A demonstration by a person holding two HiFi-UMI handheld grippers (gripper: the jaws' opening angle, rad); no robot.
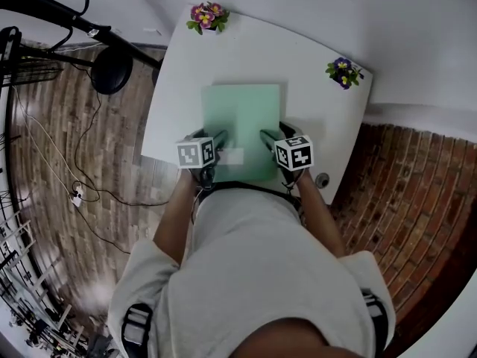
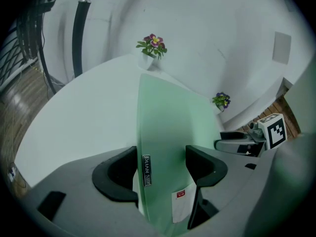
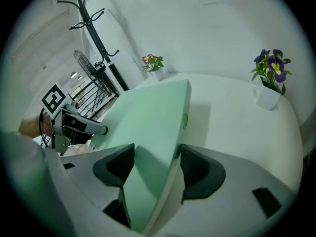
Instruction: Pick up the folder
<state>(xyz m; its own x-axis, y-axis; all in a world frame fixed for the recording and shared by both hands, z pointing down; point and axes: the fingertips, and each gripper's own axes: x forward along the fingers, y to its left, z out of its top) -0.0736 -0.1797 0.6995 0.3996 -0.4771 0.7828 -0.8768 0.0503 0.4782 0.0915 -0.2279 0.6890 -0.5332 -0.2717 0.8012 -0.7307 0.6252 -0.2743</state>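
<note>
Green folder (image 1: 242,118) lies square-on at the middle of the white table (image 1: 320,129), near edge toward the person, well apart from the two flower pots (image 1: 207,15) (image 1: 343,71) at the far corners. Both tools are on that near edge. Left gripper (image 2: 162,154) is rolled on its side, jaws narrow and closed on the folder's left near corner, with the spine and its small metal tag (image 2: 146,169) just inside the left jaw and a white label (image 2: 180,204) beside the right one. Right gripper (image 3: 157,157) is set likewise, jaws narrow and pinching the right near corner, so the cover fills the gap between its pads. The near edge is tipped up. A shadow under the far right corner in the right gripper view suggests the far edge is off the table too, but that is not certain from here. Handling, as a judgement: light, a thin flat case with a smooth plastic skin, so likely slippery in the pads and apt to slide out if tilted steeply. It looks fairly stiff, holding a flat plane with no visible sag between the two grips, though a long unsupported far end could droop or swing. The best hold is what is in place, both near corners and close to the spine on the left where it is thickest. The two tools should be kept level with each other to avoid twisting the cover.
</note>
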